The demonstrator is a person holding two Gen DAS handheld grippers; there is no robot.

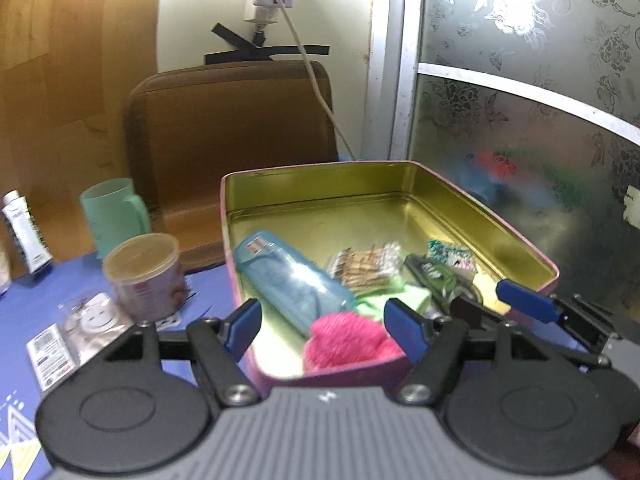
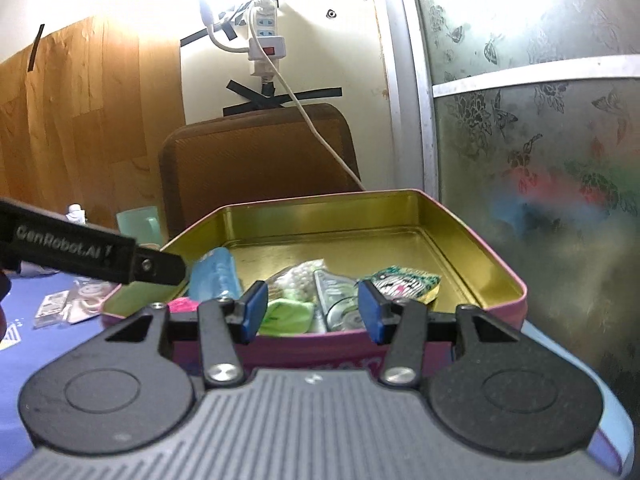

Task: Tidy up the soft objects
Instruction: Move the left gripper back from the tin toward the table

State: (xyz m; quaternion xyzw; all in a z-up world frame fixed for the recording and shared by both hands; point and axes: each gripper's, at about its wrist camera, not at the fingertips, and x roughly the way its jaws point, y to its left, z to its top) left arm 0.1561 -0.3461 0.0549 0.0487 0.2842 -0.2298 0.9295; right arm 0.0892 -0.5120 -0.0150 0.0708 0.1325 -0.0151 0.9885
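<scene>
The pink fluffy thing is seen lying in the near corner of the open tin box, right in front of the left tool. It sits just past the tips of that tool, in the gap between the two blue pads, low and a little to the right of the middle. The left tool is held wide open and nothing is gripped in it.

The right tool is also held open, with nothing in it. It is pointed at the near wall of the tin box from lower down, and a green soft cloth is seen just behind its pads. From this side the pink fluffy thing is far off to the left, half hidden behind the box wall.

So the pink fluffy thing is judged to be much nearer to the left tool. A short push forward and down is probably all that is needed. A blue pouch lies just beside it, slanting away to the back left, and could be bumped
</scene>
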